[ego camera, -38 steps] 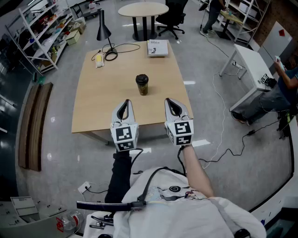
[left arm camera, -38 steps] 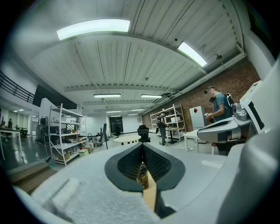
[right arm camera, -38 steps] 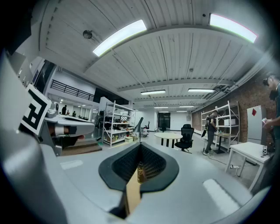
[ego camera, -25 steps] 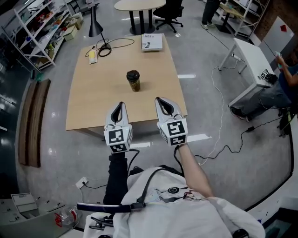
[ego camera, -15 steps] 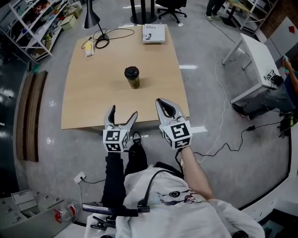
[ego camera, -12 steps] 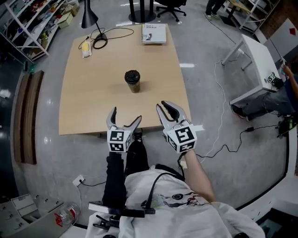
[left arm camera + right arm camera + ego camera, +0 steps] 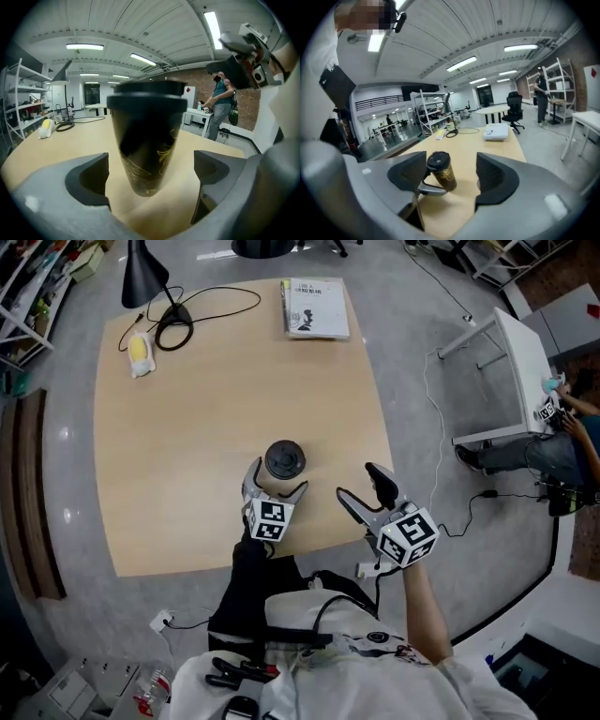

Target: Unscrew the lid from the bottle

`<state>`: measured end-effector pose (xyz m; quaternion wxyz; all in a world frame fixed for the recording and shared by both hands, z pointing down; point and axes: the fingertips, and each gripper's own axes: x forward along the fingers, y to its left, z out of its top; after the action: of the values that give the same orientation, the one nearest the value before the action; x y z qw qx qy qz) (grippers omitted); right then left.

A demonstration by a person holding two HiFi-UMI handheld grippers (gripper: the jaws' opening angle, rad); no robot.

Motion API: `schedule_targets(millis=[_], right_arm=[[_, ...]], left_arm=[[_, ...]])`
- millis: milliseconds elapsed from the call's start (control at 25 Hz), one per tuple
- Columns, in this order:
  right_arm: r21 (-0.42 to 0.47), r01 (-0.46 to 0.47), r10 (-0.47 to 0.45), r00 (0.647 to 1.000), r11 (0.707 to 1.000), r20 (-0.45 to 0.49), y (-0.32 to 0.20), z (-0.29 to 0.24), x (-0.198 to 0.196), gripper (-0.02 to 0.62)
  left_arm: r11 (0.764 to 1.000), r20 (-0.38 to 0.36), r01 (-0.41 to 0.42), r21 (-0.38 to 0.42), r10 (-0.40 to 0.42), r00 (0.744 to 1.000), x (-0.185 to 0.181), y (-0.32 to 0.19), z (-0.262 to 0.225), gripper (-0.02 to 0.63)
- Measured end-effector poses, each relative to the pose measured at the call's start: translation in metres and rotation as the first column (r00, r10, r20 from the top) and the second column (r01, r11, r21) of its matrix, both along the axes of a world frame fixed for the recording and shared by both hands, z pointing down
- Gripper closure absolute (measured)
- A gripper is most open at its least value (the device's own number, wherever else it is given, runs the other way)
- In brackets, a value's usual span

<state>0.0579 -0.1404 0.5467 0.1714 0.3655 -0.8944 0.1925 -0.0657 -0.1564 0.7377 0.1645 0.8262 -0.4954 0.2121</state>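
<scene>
A dark bottle [image 7: 284,462] with gold print and a black lid [image 7: 284,457] stands upright on the wooden table [image 7: 169,474], near its front edge. My left gripper [image 7: 277,478] is at the bottle's near side, one jaw on each side of it. In the left gripper view the bottle [image 7: 149,140] fills the gap between the jaws, which are opening and do not touch it. My right gripper [image 7: 361,486] hangs right of the bottle, apart from it, its jaws opening with nothing between them. From there the bottle [image 7: 440,172] shows some way ahead.
A book [image 7: 314,307] lies at the table's far edge. A black lamp [image 7: 141,276], a coiled cable [image 7: 173,334] and a yellow object [image 7: 139,352] sit at the far left. A white table [image 7: 520,352] and a seated person [image 7: 572,418] are to the right.
Both grippers have moved forward to the bottle and gone from shut to open. The left one now has the bottle between its jaws.
</scene>
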Motion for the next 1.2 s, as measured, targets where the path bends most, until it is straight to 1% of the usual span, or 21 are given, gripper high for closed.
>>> schedule_targets(millis=[40, 80, 160, 200, 240, 320, 400, 560, 640, 720, 800, 880, 920, 1000, 1080, 1120, 1200], right_arm=[[-0.043, -0.057, 0.056, 0.998, 0.997, -0.027, -0.006, 0.019, 0.011, 0.308], [-0.073, -0.113, 0.109, 0.992, 0.991, -0.061, -0.008, 0.037, 0.023, 0.426], [-0.106, -0.182, 0.170, 0.978, 0.977, -0.117, -0.009, 0.060, 0.038, 0.545], [-0.118, -0.195, 0.180, 0.975, 0.974, -0.127, -0.010, 0.065, 0.040, 0.588], [-0.128, -0.199, 0.183, 0.975, 0.972, -0.127, -0.011, 0.069, 0.040, 0.589], [-0.144, -0.194, 0.176, 0.976, 0.970, -0.130, -0.012, 0.074, 0.037, 0.589], [-0.158, -0.189, 0.166, 0.975, 0.969, -0.148, -0.013, 0.079, 0.038, 0.589], [-0.181, -0.200, 0.168, 0.970, 0.963, -0.178, -0.015, 0.087, 0.044, 0.589], [-0.183, -0.199, 0.167, 0.970, 0.963, -0.177, -0.019, 0.087, 0.045, 0.589], [-0.181, -0.192, 0.162, 0.972, 0.964, -0.168, -0.023, 0.086, 0.043, 0.589], [-0.171, -0.176, 0.149, 0.976, 0.969, -0.157, -0.026, 0.082, 0.038, 0.589], [-0.142, -0.129, 0.109, 0.984, 0.981, -0.142, -0.031, 0.070, 0.026, 0.589], [-0.123, -0.091, 0.074, 0.989, 0.988, -0.132, -0.033, 0.063, 0.016, 0.589], [-0.085, 0.018, -0.026, 0.995, 0.996, -0.098, -0.033, 0.046, -0.017, 0.589], [-0.027, 0.139, -0.141, 0.987, 0.990, -0.072, -0.028, 0.020, -0.048, 0.589], [0.014, 0.184, -0.182, 0.981, 0.983, -0.072, -0.028, 0.003, -0.055, 0.589], [0.109, 0.226, -0.217, 0.972, 0.968, -0.087, -0.034, -0.031, -0.050, 0.589]], left_arm=[[1.000, -0.006, -0.014, 0.002, 0.014, 1.000, 0.002, -0.008, 0.004, 0.028], [1.000, -0.013, -0.023, 0.009, 0.023, 1.000, 0.005, -0.014, 0.006, 0.029], [0.999, -0.032, -0.031, 0.025, 0.032, 0.999, 0.009, -0.025, 0.003, 0.034], [0.999, -0.034, -0.038, 0.033, 0.039, 0.999, 0.011, -0.030, 0.001, 0.041], [0.998, -0.028, -0.053, 0.040, 0.054, 0.998, 0.013, -0.033, -0.001, 0.062], [0.995, -0.004, -0.083, 0.054, 0.084, 0.996, 0.016, -0.034, -0.003, 0.149], [0.994, 0.004, -0.086, 0.065, 0.086, 0.996, 0.017, -0.033, -0.004, 0.184], [0.992, 0.006, -0.108, 0.071, 0.108, 0.994, 0.020, -0.031, -0.007, 0.196], [0.991, 0.004, -0.120, 0.057, 0.120, 0.993, 0.020, -0.036, -0.007, 0.198], [0.992, -0.018, -0.127, 0.022, 0.128, 0.992, 0.019, -0.041, -0.005, 0.198], [0.992, -0.069, -0.129, -0.011, 0.128, 0.989, 0.019, -0.044, -0.005, 0.196], [0.992, -0.124, -0.127, -0.018, 0.123, 0.985, 0.019, -0.050, -0.013, 0.196], [0.992, -0.139, -0.129, -0.015, 0.126, 0.982, 0.018, -0.051, -0.020, 0.196], [0.991, -0.144, -0.131, -0.006, 0.129, 0.981, 0.010, -0.045, -0.038, 0.196], [0.991, -0.118, -0.135, 0.013, 0.136, 0.984, 0.003, -0.034, -0.068, 0.196], [0.988, -0.106, -0.149, 0.036, 0.152, 0.983, 0.009, -0.033, -0.087, 0.196], [0.973, -0.106, -0.203, 0.108, 0.214, 0.971, 0.036, -0.041, -0.122, 0.195]])
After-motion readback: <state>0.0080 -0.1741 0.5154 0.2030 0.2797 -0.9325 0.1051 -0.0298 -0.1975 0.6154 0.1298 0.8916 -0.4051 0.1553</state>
